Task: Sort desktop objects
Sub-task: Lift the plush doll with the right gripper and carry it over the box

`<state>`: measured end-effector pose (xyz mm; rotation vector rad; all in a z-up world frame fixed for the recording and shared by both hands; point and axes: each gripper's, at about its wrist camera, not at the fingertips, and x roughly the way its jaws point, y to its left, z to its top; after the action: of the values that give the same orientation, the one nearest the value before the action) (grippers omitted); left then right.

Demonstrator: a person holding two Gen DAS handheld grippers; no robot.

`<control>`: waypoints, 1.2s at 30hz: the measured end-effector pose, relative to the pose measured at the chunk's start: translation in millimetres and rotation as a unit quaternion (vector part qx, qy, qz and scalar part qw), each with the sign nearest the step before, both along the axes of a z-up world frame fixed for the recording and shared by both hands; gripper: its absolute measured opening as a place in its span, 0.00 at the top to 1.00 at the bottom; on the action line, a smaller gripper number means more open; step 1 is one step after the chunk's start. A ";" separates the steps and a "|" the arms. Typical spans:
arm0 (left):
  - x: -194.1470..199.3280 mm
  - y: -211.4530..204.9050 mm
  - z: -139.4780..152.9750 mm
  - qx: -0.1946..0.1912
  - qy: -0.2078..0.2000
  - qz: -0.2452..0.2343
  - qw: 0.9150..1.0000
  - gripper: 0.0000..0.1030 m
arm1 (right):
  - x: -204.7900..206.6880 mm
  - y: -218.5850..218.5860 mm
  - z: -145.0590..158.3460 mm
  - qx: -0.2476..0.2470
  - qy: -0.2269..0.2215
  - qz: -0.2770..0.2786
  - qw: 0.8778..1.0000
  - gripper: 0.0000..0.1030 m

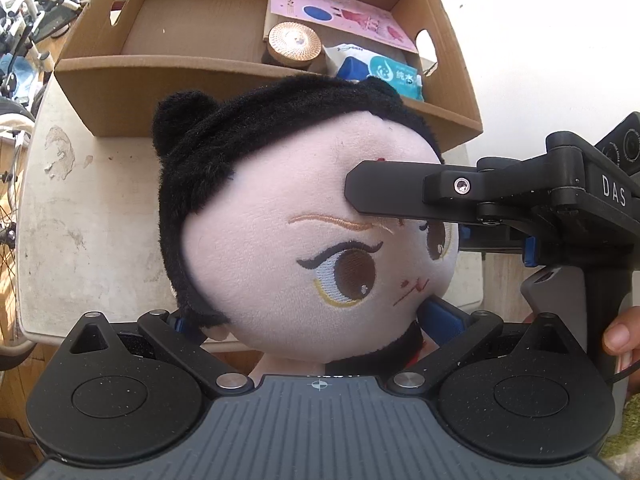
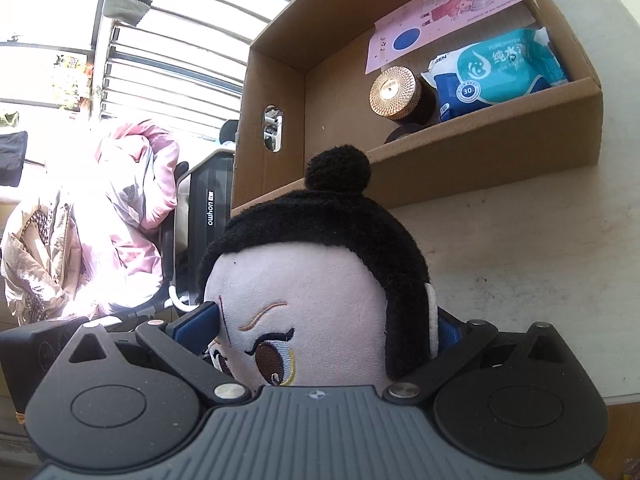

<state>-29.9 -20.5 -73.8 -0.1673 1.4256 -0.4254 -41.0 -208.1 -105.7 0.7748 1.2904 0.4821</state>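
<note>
one plush doll (image 1: 304, 224), one cardboard box (image 1: 256, 92), one jar (image 1: 294, 44), one wipes pack (image 1: 380, 70), one pink card (image 1: 340, 14).

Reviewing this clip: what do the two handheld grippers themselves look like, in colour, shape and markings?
Both match: a grey ribbed body, two round black discs, black linkage arms with silver pins, blue finger pads. The right gripper, seen from the left gripper, has flat black fingers and white "DAS" lettering.

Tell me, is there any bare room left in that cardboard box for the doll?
Yes. The cardboard box floor is bare on its left side, by the handle-hole wall. The right end is crowded: gold-lidded jar, wipes pack, pink sheet. Both grippers grip the plush doll.
</note>
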 end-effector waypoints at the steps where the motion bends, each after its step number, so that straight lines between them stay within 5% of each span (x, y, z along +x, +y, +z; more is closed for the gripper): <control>1: 0.3 -3.7 6.6 0.000 -0.002 -0.001 1.000 0.00 | -0.5 -1.0 6.5 -0.001 -0.003 -0.002 1.000 0.00; 11: -2.1 -31.5 70.5 0.005 -0.039 -0.034 0.999 0.00 | -1.6 -24.6 70.2 0.004 -0.044 -0.038 0.998 0.00; 18: 4.5 -45.7 104.4 0.023 -0.065 -0.043 0.997 0.00 | 9.1 -31.1 86.4 0.029 -0.062 -0.047 0.997 0.00; 36: 69.1 18.0 119.4 -0.011 -0.067 -0.051 0.996 0.00 | 76.3 52.3 126.3 -0.020 -0.077 -0.069 0.994 0.00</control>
<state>39.3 -2.5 45.6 -0.0808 1.3009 -0.5269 35.3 -155.8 20.6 0.7723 1.0927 0.3954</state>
